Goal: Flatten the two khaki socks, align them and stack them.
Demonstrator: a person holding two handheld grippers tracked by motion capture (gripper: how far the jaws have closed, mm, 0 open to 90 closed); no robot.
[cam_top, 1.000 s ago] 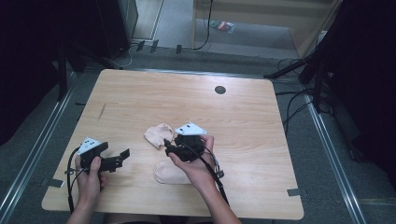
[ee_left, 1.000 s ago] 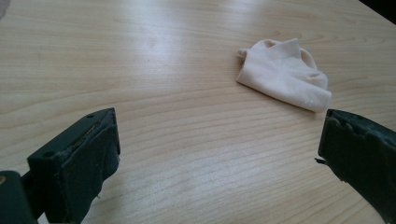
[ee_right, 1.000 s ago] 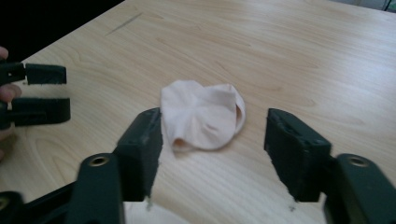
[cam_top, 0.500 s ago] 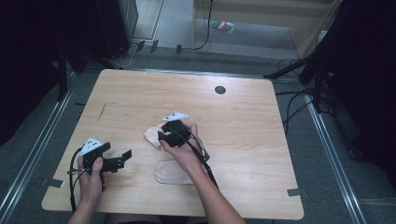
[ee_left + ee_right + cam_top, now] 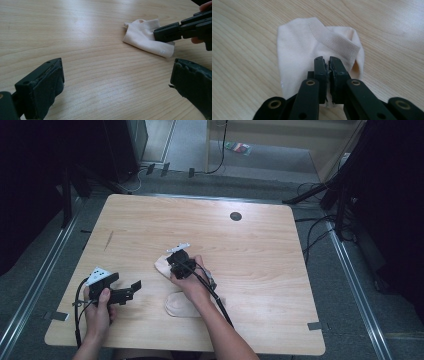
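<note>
A pale peach sock [image 5: 162,264] [image 5: 142,35] [image 5: 299,47] lies folded on the wooden table [image 5: 270,270], left of centre. My right gripper [image 5: 173,266] [image 5: 329,60] [image 5: 156,35] is down on its near edge. Its jaws have just been closing and now stand pressed together, pinching the sock's cloth. A second sock of the same colour [image 5: 179,306] lies flat nearer the front edge, partly under my right forearm. My left gripper [image 5: 134,290] [image 5: 117,80] hovers at the front left, pointing toward the first sock, jaws wide open with nothing between them.
A round black hole [image 5: 235,216] sits in the table near its far edge. Cables trail from both grippers over the front edge. Dark stands and cables crowd the floor to the left and right of the table.
My right hand has moved left and down from above the near sock to the farther sock, and its jaws have shut on it. The left gripper has stayed put.
</note>
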